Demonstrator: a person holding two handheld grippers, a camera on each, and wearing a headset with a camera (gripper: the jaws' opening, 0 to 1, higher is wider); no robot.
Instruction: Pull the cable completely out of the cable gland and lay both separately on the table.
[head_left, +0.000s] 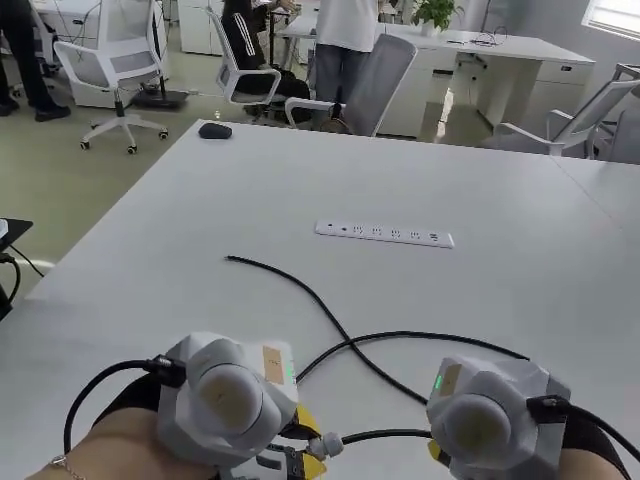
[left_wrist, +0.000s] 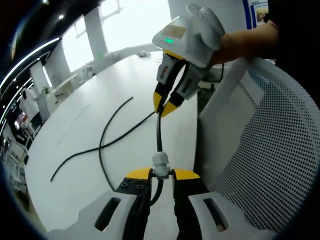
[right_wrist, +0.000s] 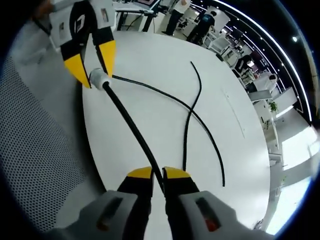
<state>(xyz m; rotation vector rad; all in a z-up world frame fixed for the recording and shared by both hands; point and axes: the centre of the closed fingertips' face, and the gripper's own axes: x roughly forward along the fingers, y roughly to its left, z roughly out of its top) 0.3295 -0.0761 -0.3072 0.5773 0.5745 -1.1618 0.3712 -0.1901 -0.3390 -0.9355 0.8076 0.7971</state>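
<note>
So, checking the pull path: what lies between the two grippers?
A straight run of black cable, from the cable gland in the left gripper to the right gripper; both gripper views show it.

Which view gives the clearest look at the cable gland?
The left gripper view: the cable gland sits close and centred, clamped in the left gripper. The right gripper view shows it small and far; the head view, near the bottom edge.

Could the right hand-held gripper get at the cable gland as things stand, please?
Probably not: the left hand-held gripper is shut on the cable gland, covering its sides, and the right hand-held gripper is itself shut on the cable.
</note>
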